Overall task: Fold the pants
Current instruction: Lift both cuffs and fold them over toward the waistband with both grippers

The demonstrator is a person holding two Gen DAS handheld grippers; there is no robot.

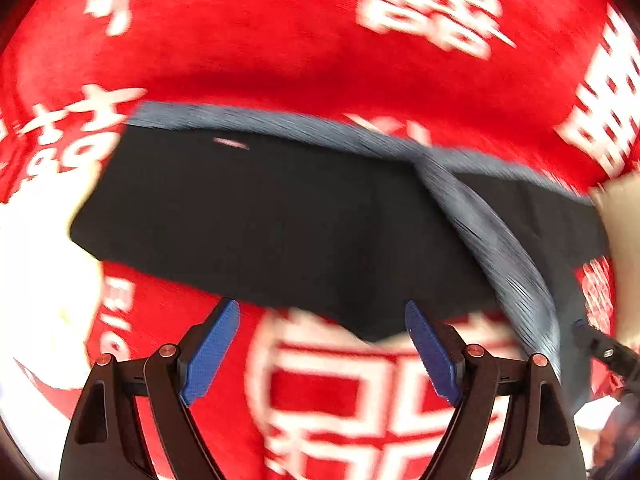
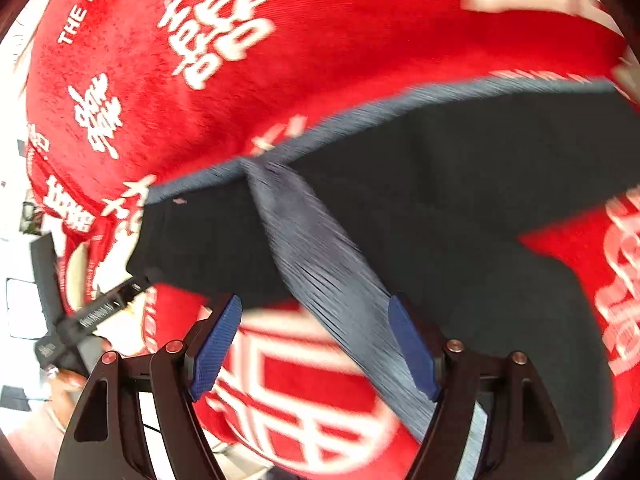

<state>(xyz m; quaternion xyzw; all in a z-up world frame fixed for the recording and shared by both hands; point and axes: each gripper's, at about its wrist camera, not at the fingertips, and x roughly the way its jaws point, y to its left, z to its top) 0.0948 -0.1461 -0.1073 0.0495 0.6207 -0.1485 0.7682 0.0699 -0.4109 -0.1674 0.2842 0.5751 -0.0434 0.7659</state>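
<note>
The black pants point(image 1: 280, 220) lie folded flat on a red cloth, with a grey-blue striped band point(image 1: 496, 248) along the far edge and slanting down the right part. My left gripper point(image 1: 324, 346) hovers open over the near edge of the pants, with only red cloth between its blue pads point(image 1: 212, 352). In the right wrist view the same pants point(image 2: 460, 200) spread to the right. The striped band point(image 2: 320, 272) runs under my open right gripper point(image 2: 314, 346), and its pads point(image 2: 412, 348) touch nothing. Both views are blurred.
The red cloth point(image 1: 280, 40) with large white characters covers the whole surface. A pale area point(image 1: 36, 272) lies beyond its left edge. A tan object point(image 1: 622, 208) sits at the right. The left gripper point(image 2: 100, 312) shows at the right view's left side.
</note>
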